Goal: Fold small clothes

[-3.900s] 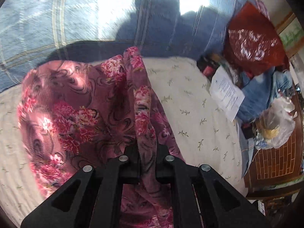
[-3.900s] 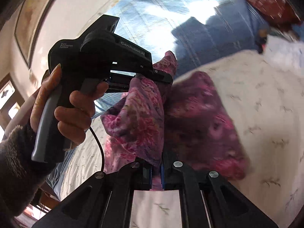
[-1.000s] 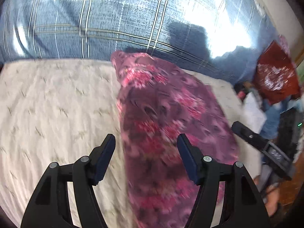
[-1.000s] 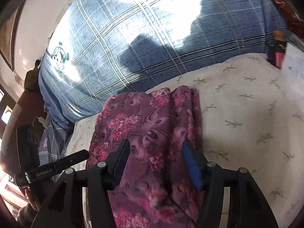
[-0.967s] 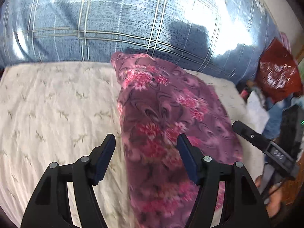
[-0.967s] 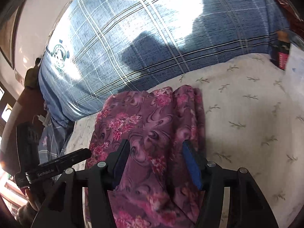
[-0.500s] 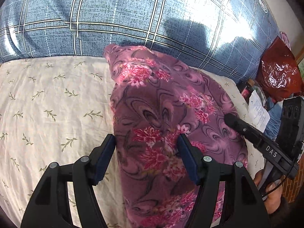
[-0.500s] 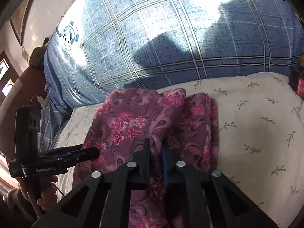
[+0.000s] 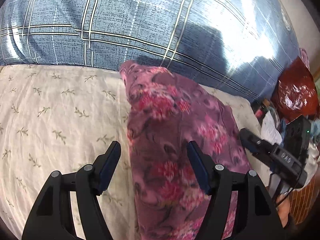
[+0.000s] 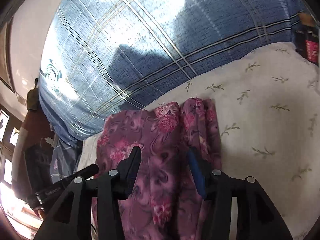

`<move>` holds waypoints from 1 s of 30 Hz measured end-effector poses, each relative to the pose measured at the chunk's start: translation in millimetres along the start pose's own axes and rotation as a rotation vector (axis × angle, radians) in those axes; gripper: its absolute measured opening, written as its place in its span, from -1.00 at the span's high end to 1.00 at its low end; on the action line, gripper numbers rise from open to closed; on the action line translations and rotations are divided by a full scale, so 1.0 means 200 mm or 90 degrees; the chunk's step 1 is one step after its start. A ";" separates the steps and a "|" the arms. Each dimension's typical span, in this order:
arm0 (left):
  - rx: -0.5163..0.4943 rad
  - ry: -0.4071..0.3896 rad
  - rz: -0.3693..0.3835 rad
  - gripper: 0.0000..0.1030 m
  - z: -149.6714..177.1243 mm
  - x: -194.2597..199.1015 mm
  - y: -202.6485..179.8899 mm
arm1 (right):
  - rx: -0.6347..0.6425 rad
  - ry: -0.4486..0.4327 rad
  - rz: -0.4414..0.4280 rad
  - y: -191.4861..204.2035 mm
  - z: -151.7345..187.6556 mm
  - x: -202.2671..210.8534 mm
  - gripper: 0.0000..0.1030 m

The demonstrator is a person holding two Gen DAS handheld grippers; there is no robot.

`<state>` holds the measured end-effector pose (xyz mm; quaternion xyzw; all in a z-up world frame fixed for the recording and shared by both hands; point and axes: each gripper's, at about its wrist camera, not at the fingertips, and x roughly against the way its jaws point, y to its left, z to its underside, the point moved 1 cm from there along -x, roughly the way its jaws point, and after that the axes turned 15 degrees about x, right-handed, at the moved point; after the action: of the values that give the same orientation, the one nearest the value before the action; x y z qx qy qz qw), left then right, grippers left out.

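Observation:
A purple garment with pink flowers lies folded lengthwise on the cream leaf-print sheet. My left gripper stands open over the garment's left edge, its pads clear of the cloth. The same garment fills the lower middle of the right wrist view. My right gripper hovers over it with its jaws opening and cloth lying between them, not pinched. The right gripper shows at the garment's right side in the left wrist view. The left gripper shows at the lower left of the right wrist view.
A blue plaid quilt rises behind the sheet. A red plastic bag, papers and clutter sit at the far right. A dark red can stands at the sheet's right edge. Dark furniture stands at the left.
My right gripper shut on a fold of the garment half a second ago and has opened again, letting it go. My left gripper stayed open and shifted slightly over the garment's left edge.

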<state>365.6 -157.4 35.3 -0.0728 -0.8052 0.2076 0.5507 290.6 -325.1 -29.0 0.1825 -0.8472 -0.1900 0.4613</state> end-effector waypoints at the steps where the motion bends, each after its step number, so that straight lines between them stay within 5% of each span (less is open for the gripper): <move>1: -0.002 0.002 -0.008 -0.32 -0.02 -0.02 -0.02 | 0.006 0.020 0.005 0.01 -0.02 -0.05 0.20; 2: -0.005 0.001 -0.012 -0.32 -0.03 -0.03 -0.03 | 0.017 0.022 0.004 0.02 -0.03 -0.07 0.90; 5: -0.006 -0.011 -0.044 -0.33 -0.06 -0.10 -0.04 | 0.064 -0.017 0.048 0.07 -0.08 -0.05 0.90; 8: 0.009 0.034 -0.058 -0.49 -0.09 -0.22 0.00 | 0.030 0.057 0.071 -0.03 -0.05 -0.16 0.89; 11: 0.017 0.016 -0.024 -0.48 -0.09 -0.09 0.03 | 0.063 -0.004 0.078 0.02 -0.05 0.03 0.67; 15: 0.018 0.003 0.044 -0.47 0.04 0.11 0.08 | 0.155 -0.031 -0.046 0.16 0.05 0.20 0.63; 16: 0.010 0.003 0.041 -0.47 0.10 0.12 0.08 | 0.186 -0.023 -0.044 0.19 0.10 0.21 0.59; 19: -0.025 0.026 -0.022 -0.48 0.23 0.01 0.08 | 0.247 0.069 0.075 0.19 0.25 0.07 0.52; 24: 0.004 0.050 0.002 -0.48 0.19 0.08 0.11 | 0.115 -0.001 0.027 0.07 0.21 0.24 0.29; 27: 0.032 0.073 0.032 -0.48 0.13 0.11 0.18 | 0.004 -0.020 -0.015 -0.14 0.21 0.31 -0.25; 30: 0.089 0.136 0.076 -0.48 0.12 0.04 0.23 | -0.058 -0.012 -0.061 -0.22 0.22 0.26 -0.25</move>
<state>336.2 -119.3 16.3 -0.1042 -0.7196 0.2866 0.6238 233.5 -380.8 -35.9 0.1997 -0.8324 -0.2518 0.4515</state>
